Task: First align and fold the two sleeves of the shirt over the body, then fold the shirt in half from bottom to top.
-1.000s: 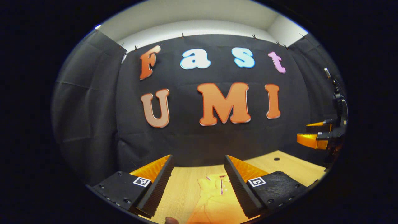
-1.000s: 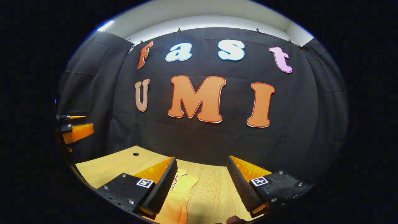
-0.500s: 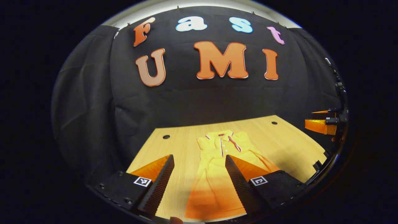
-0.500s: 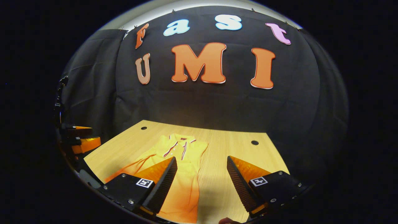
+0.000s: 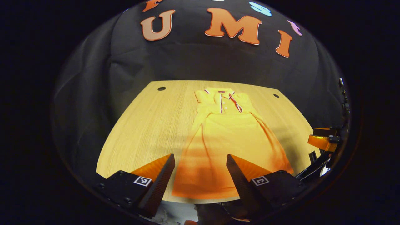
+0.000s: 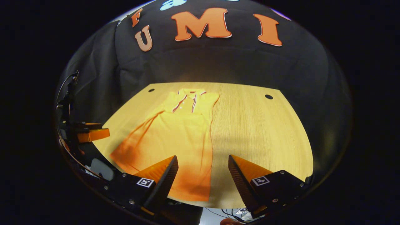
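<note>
A yellow-orange polo shirt with a dark-trimmed collar [image 5: 228, 131] lies flat on the pale wooden desk [image 5: 147, 125], collar toward the far edge, hem at the near edge. The left gripper [image 5: 200, 175] hangs above the near edge, its fingers [image 5: 162, 175] spread wide and holding nothing; the shirt's hem lies between and beyond them. The right gripper [image 6: 203, 176] is likewise wide apart and empty, with the shirt [image 6: 175, 134] under its left-hand finger and bare desk [image 6: 259, 131] beyond the other. Each finger block carries a small square black-and-white marker [image 5: 142, 181].
</note>
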Demonstrator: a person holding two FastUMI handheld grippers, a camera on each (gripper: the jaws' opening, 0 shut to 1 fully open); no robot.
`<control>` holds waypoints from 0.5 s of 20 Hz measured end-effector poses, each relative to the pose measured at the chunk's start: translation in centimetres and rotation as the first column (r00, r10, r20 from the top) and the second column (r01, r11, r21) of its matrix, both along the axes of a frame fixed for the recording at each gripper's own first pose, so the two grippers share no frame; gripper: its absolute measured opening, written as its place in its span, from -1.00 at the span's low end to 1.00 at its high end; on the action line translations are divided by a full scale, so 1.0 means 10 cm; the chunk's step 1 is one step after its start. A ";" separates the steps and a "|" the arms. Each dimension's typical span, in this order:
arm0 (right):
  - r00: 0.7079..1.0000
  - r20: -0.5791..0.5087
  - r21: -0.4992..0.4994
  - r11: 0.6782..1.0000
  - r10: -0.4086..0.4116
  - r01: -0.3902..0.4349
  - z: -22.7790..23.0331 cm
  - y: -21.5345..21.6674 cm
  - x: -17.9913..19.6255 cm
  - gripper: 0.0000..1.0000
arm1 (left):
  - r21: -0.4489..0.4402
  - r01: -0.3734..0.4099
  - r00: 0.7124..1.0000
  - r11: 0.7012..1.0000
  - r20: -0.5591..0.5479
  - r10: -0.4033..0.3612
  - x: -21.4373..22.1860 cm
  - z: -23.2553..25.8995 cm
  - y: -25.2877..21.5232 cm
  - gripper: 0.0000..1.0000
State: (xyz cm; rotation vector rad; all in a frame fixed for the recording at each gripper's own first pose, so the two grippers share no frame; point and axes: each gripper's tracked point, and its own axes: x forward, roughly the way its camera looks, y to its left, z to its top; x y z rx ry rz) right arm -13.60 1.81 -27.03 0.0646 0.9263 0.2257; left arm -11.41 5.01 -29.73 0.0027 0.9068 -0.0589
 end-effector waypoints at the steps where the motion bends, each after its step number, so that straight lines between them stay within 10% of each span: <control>1: 0.999 -0.034 -0.003 1.000 0.005 -0.005 -0.11 0.01 -0.13 0.96 | 0.001 -0.006 1.000 1.000 -0.029 0.006 -0.03 -0.09 0.04 1.00; 10: 0.958 -0.286 -0.017 1.000 -0.005 0.000 -0.72 0.24 -0.69 0.96 | -0.028 -0.045 0.969 0.999 -0.243 0.037 -0.51 -0.86 0.26 0.99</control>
